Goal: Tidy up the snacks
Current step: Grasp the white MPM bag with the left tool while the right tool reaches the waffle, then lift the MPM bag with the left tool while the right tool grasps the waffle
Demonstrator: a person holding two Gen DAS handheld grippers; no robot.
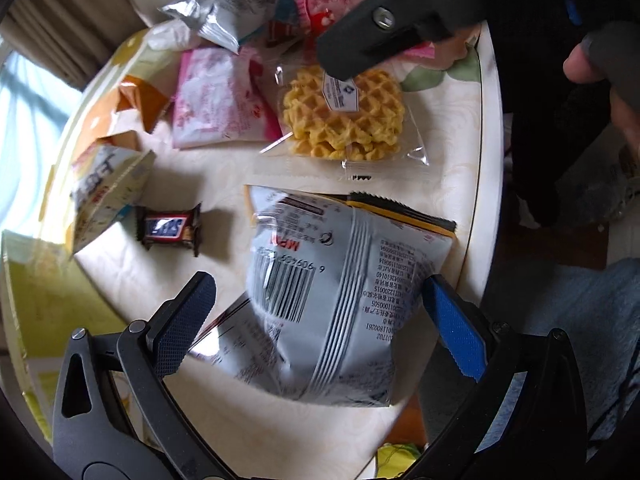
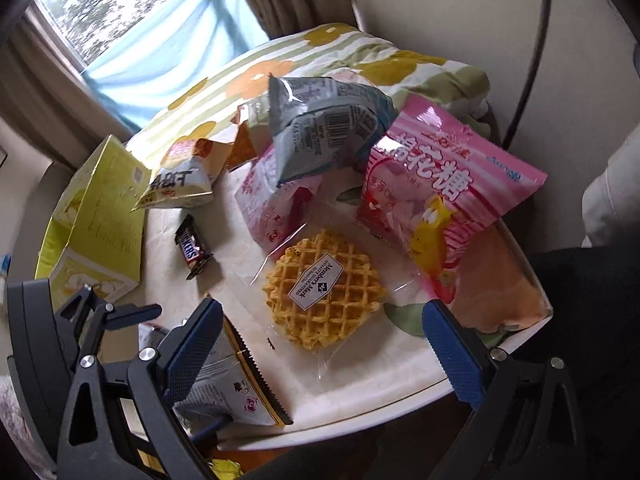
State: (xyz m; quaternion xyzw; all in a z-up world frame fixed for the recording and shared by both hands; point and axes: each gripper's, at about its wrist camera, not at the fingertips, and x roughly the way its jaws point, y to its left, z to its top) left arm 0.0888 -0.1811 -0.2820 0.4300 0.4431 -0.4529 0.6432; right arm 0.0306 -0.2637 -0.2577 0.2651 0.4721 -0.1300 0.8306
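Item: grey snack bag point(image 1: 340, 300), between our open left hand-held gripper point(image 1: 320, 320) fingers.
It lies on the worktop point(image 1: 224, 176); we judge closing comes next. Right hand-held gripper point(image 2: 324, 344) wide above the waffle point(image 2: 324, 304).

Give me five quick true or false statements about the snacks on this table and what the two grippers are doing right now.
1. The left gripper is open around the grey barcode bag. True.
2. The waffle lies unwrapped on the table. False: it is sealed in clear plastic.
3. The right gripper is shut on the pink marshmallow bag. False: it is open and holds nothing.
4. A small Snickers bar lies between the yellow box and the waffle. True.
5. The yellow box is closed. False: its flap stands open.
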